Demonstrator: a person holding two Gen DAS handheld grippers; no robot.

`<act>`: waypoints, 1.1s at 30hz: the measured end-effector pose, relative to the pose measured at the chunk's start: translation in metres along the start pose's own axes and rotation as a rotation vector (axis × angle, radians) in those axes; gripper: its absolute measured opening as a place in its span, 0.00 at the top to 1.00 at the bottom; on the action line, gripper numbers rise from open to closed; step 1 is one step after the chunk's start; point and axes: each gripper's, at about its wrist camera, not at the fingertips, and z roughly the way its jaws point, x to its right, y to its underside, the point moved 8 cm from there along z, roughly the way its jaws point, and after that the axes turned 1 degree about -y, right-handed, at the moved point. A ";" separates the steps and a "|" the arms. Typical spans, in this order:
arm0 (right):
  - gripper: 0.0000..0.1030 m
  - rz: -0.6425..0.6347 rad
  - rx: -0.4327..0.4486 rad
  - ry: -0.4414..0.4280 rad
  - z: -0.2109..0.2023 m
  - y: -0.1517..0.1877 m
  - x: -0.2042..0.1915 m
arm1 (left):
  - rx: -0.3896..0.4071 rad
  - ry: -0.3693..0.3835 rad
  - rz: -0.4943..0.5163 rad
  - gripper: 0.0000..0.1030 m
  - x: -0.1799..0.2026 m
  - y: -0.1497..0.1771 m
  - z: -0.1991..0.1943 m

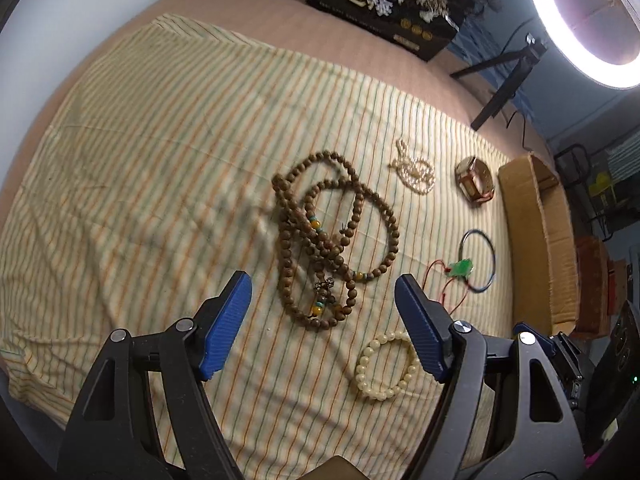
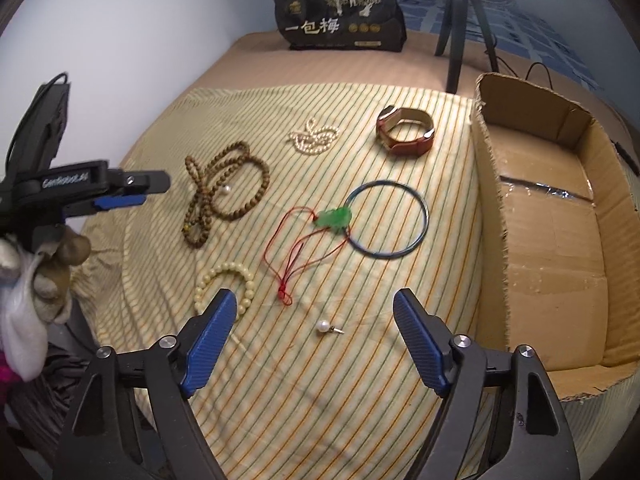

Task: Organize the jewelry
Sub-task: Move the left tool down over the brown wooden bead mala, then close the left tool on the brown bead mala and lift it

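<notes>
Jewelry lies on a striped cloth (image 1: 140,160). A long brown bead necklace (image 1: 332,236) (image 2: 224,196) lies in the middle, straight ahead of my open, empty left gripper (image 1: 323,284). A cream bead bracelet (image 1: 386,366) (image 2: 226,286) lies near its right finger. A green pendant on a red cord (image 2: 334,218), a blue bangle (image 2: 386,220), a pearl strand (image 2: 314,136), a brown watch (image 2: 406,130) and a pearl earring (image 2: 323,326) lie before my open, empty right gripper (image 2: 314,304). The earring is between its fingers, on the cloth.
An open cardboard box (image 2: 556,216) stands at the cloth's right edge. A black snack bag (image 2: 340,12) and a tripod (image 2: 460,20) stand at the back. A ring light (image 1: 588,16) hangs at the upper right. The left gripper shows at the left in the right wrist view (image 2: 100,190).
</notes>
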 end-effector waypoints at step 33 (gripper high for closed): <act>0.68 -0.108 -0.063 0.044 0.043 0.033 0.003 | -0.063 -0.102 0.004 0.82 -0.001 -0.008 0.052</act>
